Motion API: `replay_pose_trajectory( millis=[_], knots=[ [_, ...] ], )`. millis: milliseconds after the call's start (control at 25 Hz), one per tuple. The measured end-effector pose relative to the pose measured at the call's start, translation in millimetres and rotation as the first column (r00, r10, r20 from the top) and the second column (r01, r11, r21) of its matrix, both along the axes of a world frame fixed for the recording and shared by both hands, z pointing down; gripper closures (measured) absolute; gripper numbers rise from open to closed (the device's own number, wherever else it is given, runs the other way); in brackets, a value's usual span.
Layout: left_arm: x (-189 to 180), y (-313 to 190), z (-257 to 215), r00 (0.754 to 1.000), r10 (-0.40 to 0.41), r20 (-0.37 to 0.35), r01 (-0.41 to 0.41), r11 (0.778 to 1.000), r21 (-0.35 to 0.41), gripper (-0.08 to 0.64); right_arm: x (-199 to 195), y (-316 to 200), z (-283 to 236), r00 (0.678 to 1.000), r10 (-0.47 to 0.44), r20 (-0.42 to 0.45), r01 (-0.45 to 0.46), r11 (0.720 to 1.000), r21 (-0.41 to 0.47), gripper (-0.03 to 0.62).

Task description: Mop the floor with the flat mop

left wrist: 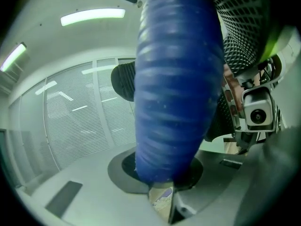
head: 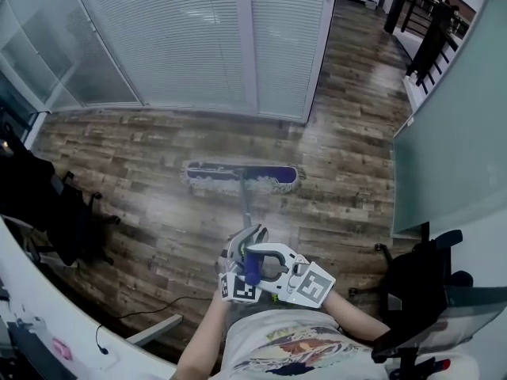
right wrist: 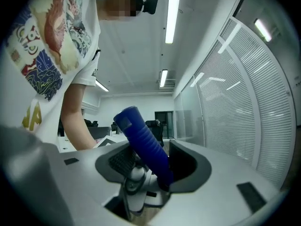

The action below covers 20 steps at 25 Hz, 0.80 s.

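The flat mop lies on the wooden floor with its purple-edged head (head: 242,176) flat and crosswise; its thin shaft (head: 244,206) runs back to me. The blue ribbed grip (head: 252,267) at the top sits between both grippers in front of my body. My left gripper (head: 245,242) (left wrist: 162,185) is shut on the blue grip (left wrist: 174,88), which fills its view. My right gripper (head: 261,258) (right wrist: 148,168) stands open around the same grip (right wrist: 143,142); the grip leans against one jaw, and the ridged pad (right wrist: 123,160) on the other side is off it.
A glass wall with white blinds (head: 198,38) stands just beyond the mop head. Black office chairs stand at the left (head: 55,212) and lower right (head: 428,283). A white desk (head: 47,323) curves along the lower left, with a cable (head: 142,313) on the floor. A frosted partition (head: 451,149) bounds the right.
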<state>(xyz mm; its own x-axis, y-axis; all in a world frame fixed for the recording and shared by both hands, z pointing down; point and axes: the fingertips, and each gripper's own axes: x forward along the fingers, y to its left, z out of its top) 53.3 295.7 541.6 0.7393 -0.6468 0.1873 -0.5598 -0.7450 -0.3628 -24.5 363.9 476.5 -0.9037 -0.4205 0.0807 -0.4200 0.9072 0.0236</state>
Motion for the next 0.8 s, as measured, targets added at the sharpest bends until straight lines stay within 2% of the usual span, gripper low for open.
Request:
replay_pose_trajectory(
  millis=[120, 280, 440, 600, 800],
  knots=[
    [-5, 25, 11, 1.0, -0.01, 0.01, 0.01, 1.0, 0.001, 0.525, -4, 26, 6, 1.0, -0.019, 0.014, 0.019, 1.0, -0.013, 0.383],
    [3, 32, 27, 0.998, 0.039, 0.045, -0.04, 0.999, 0.009, 0.525, 2, 29, 20, 0.998, -0.033, 0.048, 0.034, 0.999, -0.033, 0.372],
    [2, 24, 25, 0.999, 0.038, 0.019, -0.038, 0.999, 0.009, 0.525, 0, 22, 23, 0.996, -0.075, 0.047, 0.077, 0.996, -0.04, 0.362],
    [-10, -3, 25, 0.999, 0.042, 0.008, -0.042, 0.999, 0.012, 0.523, -15, -5, 25, 0.992, -0.12, 0.048, 0.123, 0.991, -0.054, 0.354],
    [-20, -72, 29, 0.999, 0.049, 0.014, -0.049, 0.999, 0.01, 0.523, -25, -74, 27, 0.992, -0.107, 0.061, 0.11, 0.992, -0.058, 0.35]
  ],
)
